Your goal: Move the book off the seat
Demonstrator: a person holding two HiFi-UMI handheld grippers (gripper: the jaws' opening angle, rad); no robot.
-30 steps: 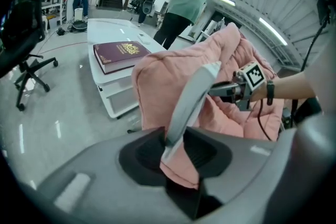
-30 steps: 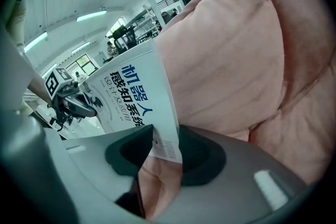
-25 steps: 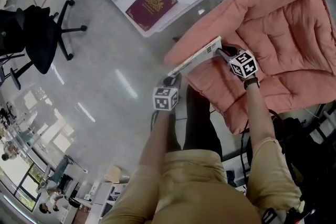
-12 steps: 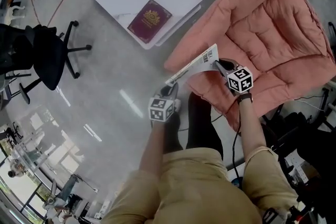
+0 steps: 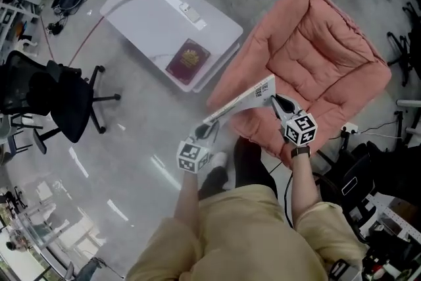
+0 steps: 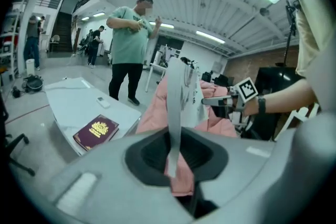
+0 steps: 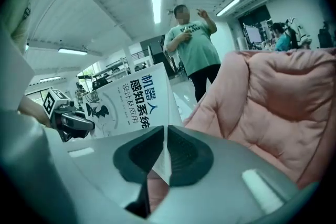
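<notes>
A thin white book (image 5: 240, 102) with blue print on its cover (image 7: 131, 99) hangs in the air over the front edge of the pink padded seat (image 5: 316, 56). My left gripper (image 5: 210, 126) is shut on its near-left end, where the book shows edge-on (image 6: 176, 107) between the jaws. My right gripper (image 5: 273, 101) is shut on the opposite corner, a page edge pinched between its pads (image 7: 181, 155). Both sets of jaws have just been closing tighter on the book. Each gripper shows in the other's view: right gripper (image 6: 206, 103), left gripper (image 7: 90, 124).
A low white table (image 5: 151, 6) stands beyond the seat, with a maroon book (image 5: 188, 61) and a small remote (image 5: 191, 10) on it. A person (image 6: 130, 34) stands at its far side. A black office chair (image 5: 56, 99) is at the left; cables and gear lie at the right.
Both grippers have risen together with the book, lifting it clear of the seat's front edge. The book stays stretched between them.
</notes>
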